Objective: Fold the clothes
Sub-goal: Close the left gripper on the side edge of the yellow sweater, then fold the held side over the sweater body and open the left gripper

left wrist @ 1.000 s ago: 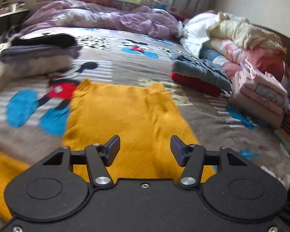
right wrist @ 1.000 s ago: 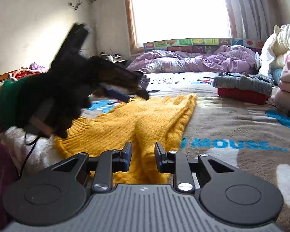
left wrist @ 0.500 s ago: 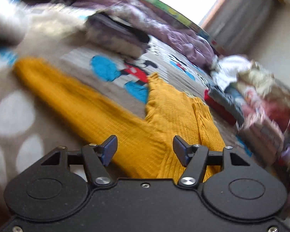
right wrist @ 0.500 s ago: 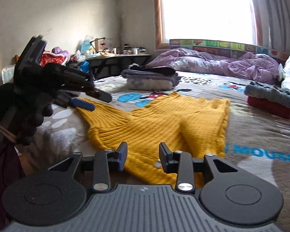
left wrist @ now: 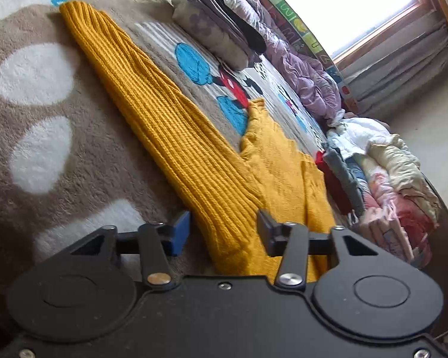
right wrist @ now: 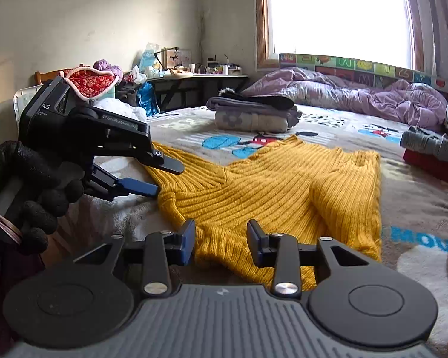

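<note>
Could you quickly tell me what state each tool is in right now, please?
Left tool: closing, jaws astride the yellow sweater sleeve, not yet gripping.
Right tool: open, sweater edge between the jaws, not pinched.

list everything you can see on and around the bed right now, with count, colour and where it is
sweater: one, mustard yellow, spread flat on the blanket, one sleeve stretched out
blanket: one, brown with white spots and cartoon print, covering the bed
folded stack: one, grey, black and cream, beyond the sweater
duvet: one, lilac, crumpled under the window
grey and red clothes: one small stack, right edge
clothes pile: one, pink, white, cream, far side
desk: one, cluttered, by the wall
left gripper: black, jaws closing over the sleeve, in a black glove
right gripper: black, open at the near hem
</note>
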Demonstrator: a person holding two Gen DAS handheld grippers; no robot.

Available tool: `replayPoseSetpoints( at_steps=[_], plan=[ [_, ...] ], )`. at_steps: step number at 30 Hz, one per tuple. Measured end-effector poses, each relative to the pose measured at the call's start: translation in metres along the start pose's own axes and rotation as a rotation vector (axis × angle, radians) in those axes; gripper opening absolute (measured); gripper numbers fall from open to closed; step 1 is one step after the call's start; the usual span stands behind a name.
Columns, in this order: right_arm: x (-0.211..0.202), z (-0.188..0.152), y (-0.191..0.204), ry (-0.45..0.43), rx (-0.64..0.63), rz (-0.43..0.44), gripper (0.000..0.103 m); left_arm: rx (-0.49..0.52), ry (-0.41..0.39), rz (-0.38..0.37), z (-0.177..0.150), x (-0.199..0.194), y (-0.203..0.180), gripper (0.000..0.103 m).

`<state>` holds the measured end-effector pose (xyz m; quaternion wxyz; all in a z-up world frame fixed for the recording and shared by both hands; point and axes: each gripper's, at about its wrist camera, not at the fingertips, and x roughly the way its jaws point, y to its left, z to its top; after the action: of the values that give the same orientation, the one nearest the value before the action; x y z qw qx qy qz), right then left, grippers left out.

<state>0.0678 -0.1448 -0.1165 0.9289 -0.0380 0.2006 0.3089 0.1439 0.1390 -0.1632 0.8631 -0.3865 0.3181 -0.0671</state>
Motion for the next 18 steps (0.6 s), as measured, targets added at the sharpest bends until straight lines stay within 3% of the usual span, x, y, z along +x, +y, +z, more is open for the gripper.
replayPoseSetpoints(
  at_steps=[4,7,9,12,18],
  plan=[
    [0.004,-0.002,-0.001,0.009,0.005,0.002,0.039,-0.028,-0.031,-0.019,-0.001,0.006,0.003,0.043],
    [0.005,-0.003,-0.005,0.009,0.013,0.0,0.039,0.013,-0.056,-0.024,-0.002,0.007,-0.006,0.031],
    [0.006,-0.003,-0.008,0.008,0.023,-0.003,0.039,0.067,-0.075,-0.015,-0.002,0.006,-0.016,0.021],
    [0.005,-0.004,-0.011,0.002,0.036,-0.006,0.039,0.185,-0.1,0.006,-0.005,0.007,-0.033,0.014],
    [-0.001,-0.004,-0.018,-0.013,0.056,-0.013,0.039,0.481,-0.116,0.017,-0.023,0.008,-0.073,0.009]
  ],
)
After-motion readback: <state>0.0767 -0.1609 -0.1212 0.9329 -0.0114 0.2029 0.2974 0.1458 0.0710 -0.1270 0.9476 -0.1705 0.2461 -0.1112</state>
